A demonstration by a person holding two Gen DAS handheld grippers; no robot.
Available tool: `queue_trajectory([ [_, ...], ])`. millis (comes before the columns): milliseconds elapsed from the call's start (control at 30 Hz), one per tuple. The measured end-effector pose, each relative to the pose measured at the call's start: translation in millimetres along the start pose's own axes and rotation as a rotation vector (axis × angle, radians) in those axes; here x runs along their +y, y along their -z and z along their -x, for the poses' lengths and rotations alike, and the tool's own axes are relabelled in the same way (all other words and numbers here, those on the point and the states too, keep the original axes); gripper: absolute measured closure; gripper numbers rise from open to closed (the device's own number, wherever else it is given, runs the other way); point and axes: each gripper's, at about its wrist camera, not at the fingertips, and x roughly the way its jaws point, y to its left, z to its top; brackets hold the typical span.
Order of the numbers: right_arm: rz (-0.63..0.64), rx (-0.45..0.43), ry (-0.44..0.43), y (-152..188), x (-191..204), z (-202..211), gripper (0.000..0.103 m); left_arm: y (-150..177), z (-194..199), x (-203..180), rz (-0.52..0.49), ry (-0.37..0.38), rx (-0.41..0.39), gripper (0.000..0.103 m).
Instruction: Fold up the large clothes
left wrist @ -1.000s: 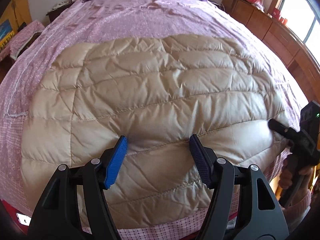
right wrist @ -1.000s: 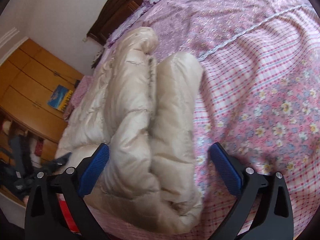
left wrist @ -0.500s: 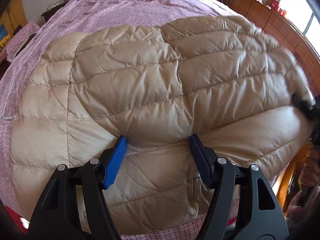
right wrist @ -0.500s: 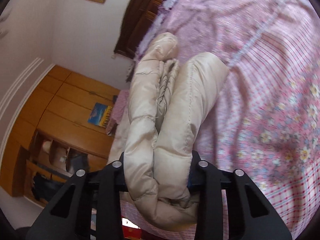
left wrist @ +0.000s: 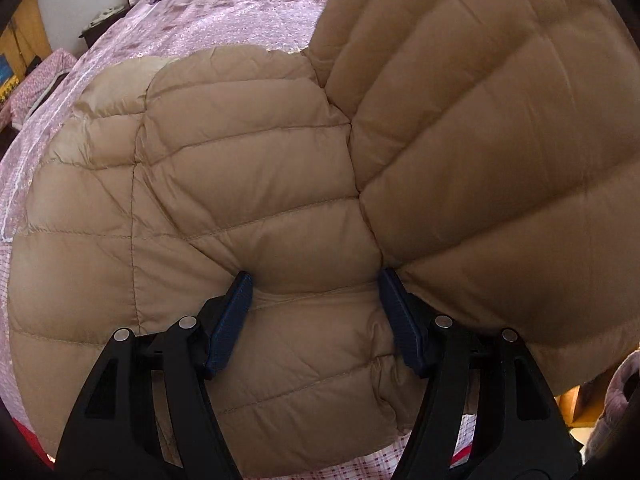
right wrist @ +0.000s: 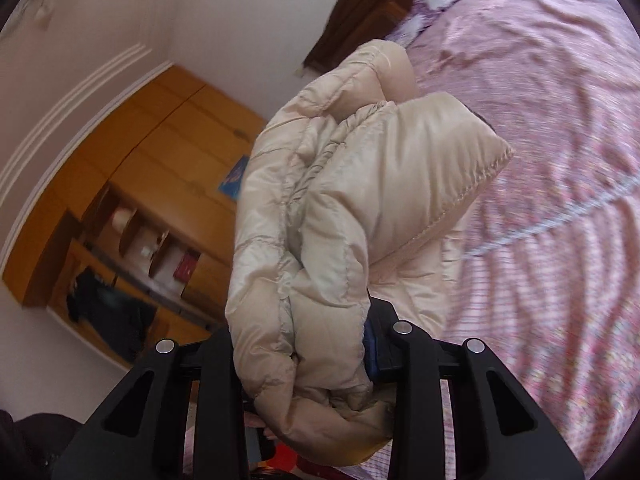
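The right gripper [right wrist: 304, 344] has its jaws pinching the puffy coat's [left wrist: 248, 184] edge, lifted at frame right. The left gripper [left wrist: 316, 316], jaws spread, presses the coat's middle.

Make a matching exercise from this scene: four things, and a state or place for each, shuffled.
1. right gripper
2. left gripper
3. jacket
4. wardrobe

A. lies on the pink bedspread, one side lifted
B. jaws apart, pressed into padding
C. stands against the wall
D. shut on a bunched edge

Pairs: 1-D, 2-B, 3-A, 4-C
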Motion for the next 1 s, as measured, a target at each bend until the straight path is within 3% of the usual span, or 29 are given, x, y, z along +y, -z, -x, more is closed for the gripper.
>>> queue_trajectory([
  [267, 0.058, 0.05, 0.028, -3, 25, -29, 0.07, 5, 36, 18, 0.035, -0.004, -0.056, 0.041],
  [500, 0.093, 0.096, 0.064, -1, 49, -48, 0.07, 2, 87, 86, 0.139, -0.072, -0.149, 0.04],
  [567, 0.101, 0.112, 0.066, -1, 54, -59, 0.07, 2, 90, 103, 0.147, -0.095, -0.152, 0.042],
  [700, 0.098, 0.158, 0.062, 4, 66, -86, 0.07, 1, 79, 129, 0.188, -0.07, -0.104, 0.056],
  [1000, 0.103, 0.309, 0.086, 29, 82, -155, 0.07, 12, 75, 145, 0.219, -0.044, -0.105, 0.057],
])
